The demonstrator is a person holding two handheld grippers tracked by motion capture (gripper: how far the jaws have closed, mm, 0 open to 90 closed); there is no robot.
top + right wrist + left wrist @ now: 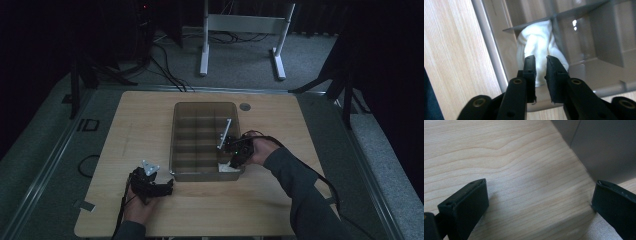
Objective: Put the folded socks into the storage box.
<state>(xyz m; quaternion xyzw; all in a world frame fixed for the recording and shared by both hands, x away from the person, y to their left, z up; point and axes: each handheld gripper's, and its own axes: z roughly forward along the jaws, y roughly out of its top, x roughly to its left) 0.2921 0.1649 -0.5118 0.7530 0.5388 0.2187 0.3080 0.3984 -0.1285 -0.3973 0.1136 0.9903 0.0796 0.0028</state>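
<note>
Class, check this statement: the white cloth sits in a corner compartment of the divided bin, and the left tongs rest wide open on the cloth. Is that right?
Not quite. The left tongs are wide open, but over the bare wooden table beside the divided bin, as the left gripper view shows. It is the right tongs that are at the white cloth, which does sit in a corner compartment.

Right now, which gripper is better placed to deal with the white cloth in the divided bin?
Right. The right gripper is over the white cloth in the bin, jaws nearly closed. The left gripper rests on the table outside the bin, jaws wide apart.
</note>
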